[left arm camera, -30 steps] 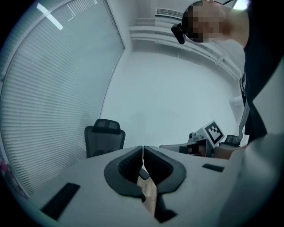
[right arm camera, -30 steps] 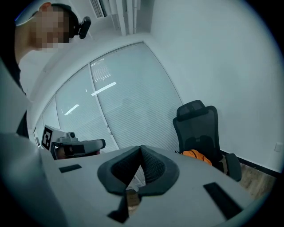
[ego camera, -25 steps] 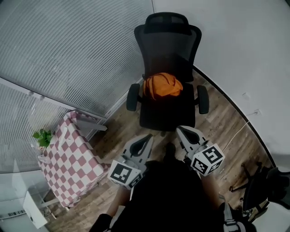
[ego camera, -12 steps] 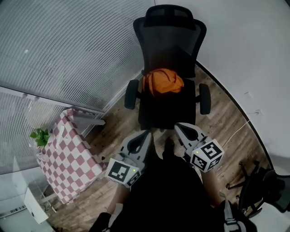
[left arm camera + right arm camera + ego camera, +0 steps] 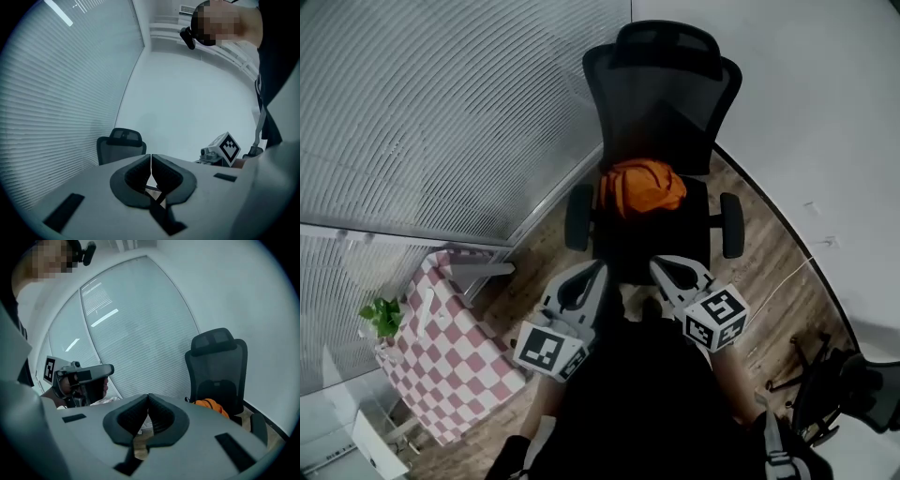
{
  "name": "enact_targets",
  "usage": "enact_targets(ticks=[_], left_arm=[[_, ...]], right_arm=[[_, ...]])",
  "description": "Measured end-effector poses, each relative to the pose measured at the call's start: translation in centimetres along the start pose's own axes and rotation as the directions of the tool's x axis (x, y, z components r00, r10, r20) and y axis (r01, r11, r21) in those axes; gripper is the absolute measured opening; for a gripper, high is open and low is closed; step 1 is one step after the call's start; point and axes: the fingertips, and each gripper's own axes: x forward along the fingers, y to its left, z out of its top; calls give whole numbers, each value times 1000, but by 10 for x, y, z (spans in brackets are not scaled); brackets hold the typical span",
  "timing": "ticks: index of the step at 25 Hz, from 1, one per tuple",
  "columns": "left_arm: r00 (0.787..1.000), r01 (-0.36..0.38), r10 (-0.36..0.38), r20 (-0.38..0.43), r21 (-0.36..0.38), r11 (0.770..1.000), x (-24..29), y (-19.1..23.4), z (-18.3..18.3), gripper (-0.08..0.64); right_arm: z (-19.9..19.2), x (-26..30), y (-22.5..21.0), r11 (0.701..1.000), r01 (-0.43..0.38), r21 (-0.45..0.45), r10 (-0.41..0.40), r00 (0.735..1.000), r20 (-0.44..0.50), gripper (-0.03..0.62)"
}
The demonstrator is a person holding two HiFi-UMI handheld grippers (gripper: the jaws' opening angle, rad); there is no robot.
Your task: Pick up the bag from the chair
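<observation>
Approach stage: bag not yet reached, both grippers empty.
Head view: orange bag [image 5: 642,186] lies at the rear edge of the chair [image 5: 652,246] seat, long axis across it; left gripper [image 5: 596,270] and right gripper [image 5: 660,265] are short of the front edge, with the right judged slightly nearer. Left gripper view: fingers [image 5: 137,174] clenched on nothing, bag unseen. Right gripper view: fingers clenched, empty; bag [image 5: 213,406] ahead, to their right.

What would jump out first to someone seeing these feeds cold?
The orange bag sits bright on the seat of the black office chair, against its backrest. Below it in the head view, the left gripper and right gripper point toward the chair, both shut and empty. A pink checkered table stands at lower left.
</observation>
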Motion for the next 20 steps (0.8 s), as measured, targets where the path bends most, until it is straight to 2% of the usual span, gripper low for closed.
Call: enact_targets(ticks=[8,14,18,20], left_arm=[[997,79,-79,-21,-4,997,37,81,13,34],[988,138,-139,-68,-19,990,64,128,9,34],[981,162,-164,-106,-27,986,80,157,-2,34],[978,169,-172,-120,-37,985,89,173,-7,34]], right_arm=[[21,79,-26,997,76,-31,-78,996,-41,20],[11,138,-58,992,120,-23,-122,983,-139,25],[-1,172,-78,990,141,-19,-142,969,-202,74],[-4,191,-88,988,152,-12,-151,965,-215,76]])
